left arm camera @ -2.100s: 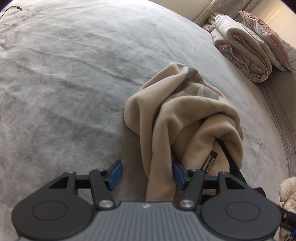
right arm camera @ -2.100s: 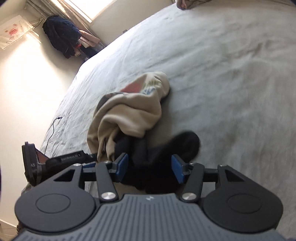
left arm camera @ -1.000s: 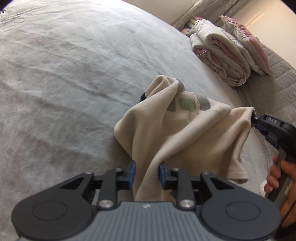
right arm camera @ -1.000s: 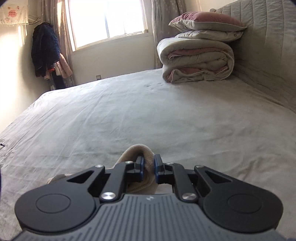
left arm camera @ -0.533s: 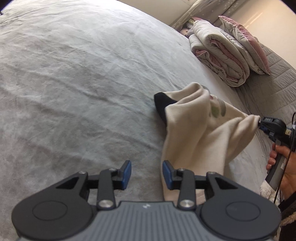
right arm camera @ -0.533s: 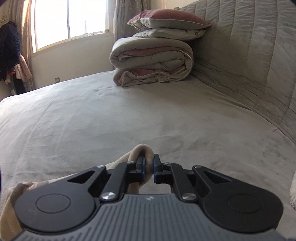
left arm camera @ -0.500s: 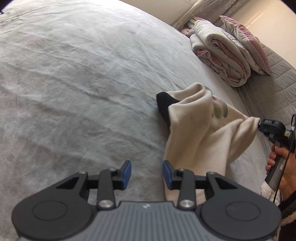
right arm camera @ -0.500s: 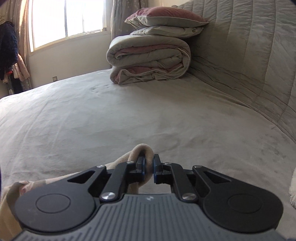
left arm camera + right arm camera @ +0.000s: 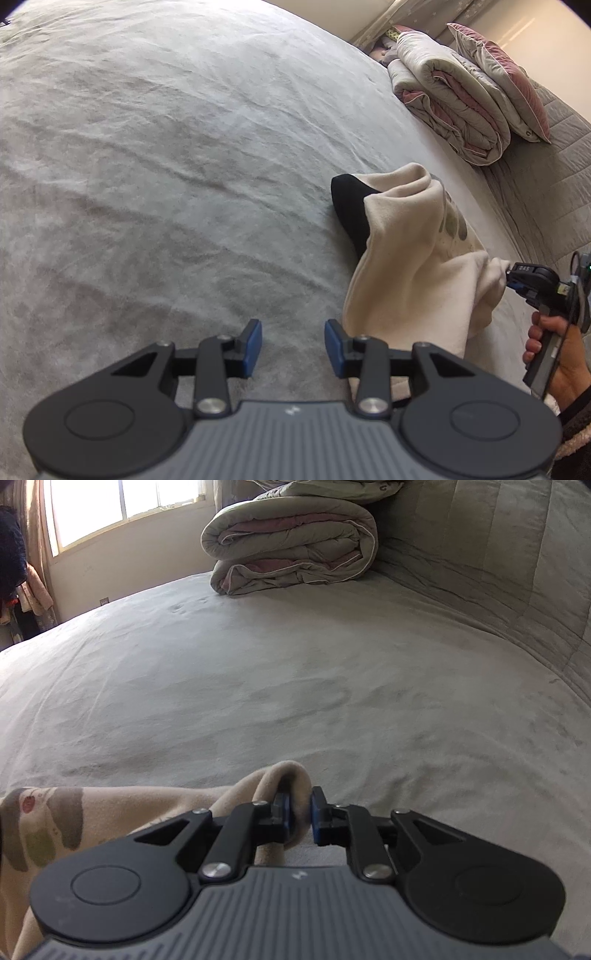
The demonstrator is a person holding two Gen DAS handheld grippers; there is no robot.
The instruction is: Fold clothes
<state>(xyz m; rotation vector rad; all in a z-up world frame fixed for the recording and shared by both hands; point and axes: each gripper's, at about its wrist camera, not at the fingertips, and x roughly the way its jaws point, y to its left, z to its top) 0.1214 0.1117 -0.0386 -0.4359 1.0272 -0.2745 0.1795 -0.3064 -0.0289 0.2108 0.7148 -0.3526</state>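
A beige sweatshirt with a printed front and a black lining hangs in a bunch over the grey bed. In the left wrist view my right gripper pinches one corner of it at the far right, held by a hand. My left gripper stands open just left of the hanging cloth, with nothing between its blue pads. In the right wrist view my right gripper is shut on a fold of the beige sweatshirt, whose printed part trails off to the lower left.
A rolled quilt and a pink-edged pillow sit at the head of the bed by the padded headboard. A window and hanging clothes lie beyond the far side.
My left gripper let go of the sweatshirt and opened. The right gripper kept its grip and carried the cloth toward the headboard, so it now hangs to the right of the left gripper.
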